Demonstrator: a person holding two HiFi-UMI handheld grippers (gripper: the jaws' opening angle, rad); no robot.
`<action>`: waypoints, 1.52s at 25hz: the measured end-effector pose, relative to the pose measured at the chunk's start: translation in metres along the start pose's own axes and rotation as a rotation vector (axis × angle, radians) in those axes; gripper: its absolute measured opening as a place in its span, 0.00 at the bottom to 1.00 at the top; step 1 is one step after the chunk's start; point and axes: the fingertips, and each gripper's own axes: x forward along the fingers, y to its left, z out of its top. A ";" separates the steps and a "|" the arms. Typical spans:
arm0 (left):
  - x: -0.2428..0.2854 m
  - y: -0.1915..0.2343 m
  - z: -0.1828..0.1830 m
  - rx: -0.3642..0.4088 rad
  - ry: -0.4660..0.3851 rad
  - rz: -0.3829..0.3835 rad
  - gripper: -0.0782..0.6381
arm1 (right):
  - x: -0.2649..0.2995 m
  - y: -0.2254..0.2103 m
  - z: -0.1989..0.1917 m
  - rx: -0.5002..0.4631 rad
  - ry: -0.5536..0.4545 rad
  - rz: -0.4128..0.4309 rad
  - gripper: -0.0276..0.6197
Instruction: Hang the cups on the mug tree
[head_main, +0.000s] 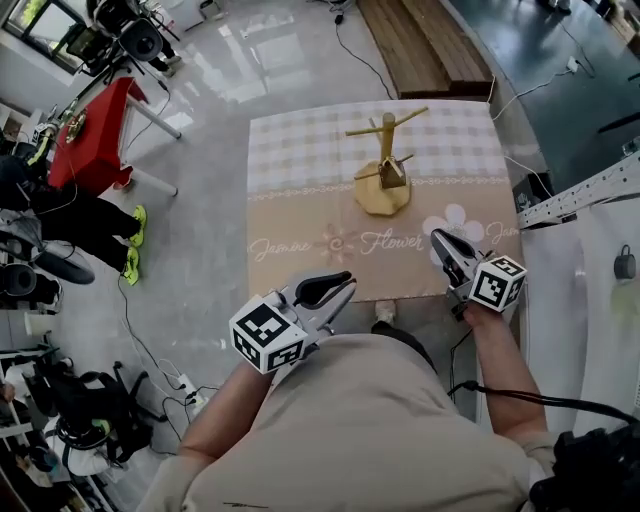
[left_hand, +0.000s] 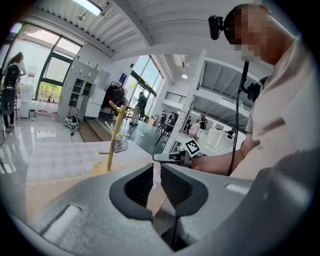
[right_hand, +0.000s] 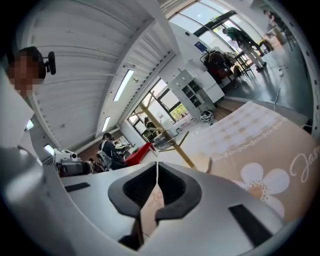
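Left gripper (head_main: 347, 284) jaws barely parted, right gripper (head_main: 437, 237) jaws clenched empty: we should open both before nearing the tree (head_main: 385, 160).

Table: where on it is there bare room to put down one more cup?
Free: the checked cloth left and right of the mug tree, and the lettered beige band between its base and the near edge. Crowded: close round the tree, where a cup hangs, and the near edge by the left gripper and right gripper.
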 end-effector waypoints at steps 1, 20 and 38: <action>-0.008 0.001 0.001 0.001 -0.013 -0.009 0.17 | -0.001 0.011 -0.007 -0.030 0.018 -0.007 0.07; -0.149 -0.020 -0.046 0.080 -0.039 -0.126 0.17 | 0.001 0.207 -0.109 -0.436 0.076 -0.125 0.06; -0.205 -0.070 -0.077 0.111 -0.047 -0.177 0.17 | -0.020 0.298 -0.163 -0.506 0.088 -0.102 0.06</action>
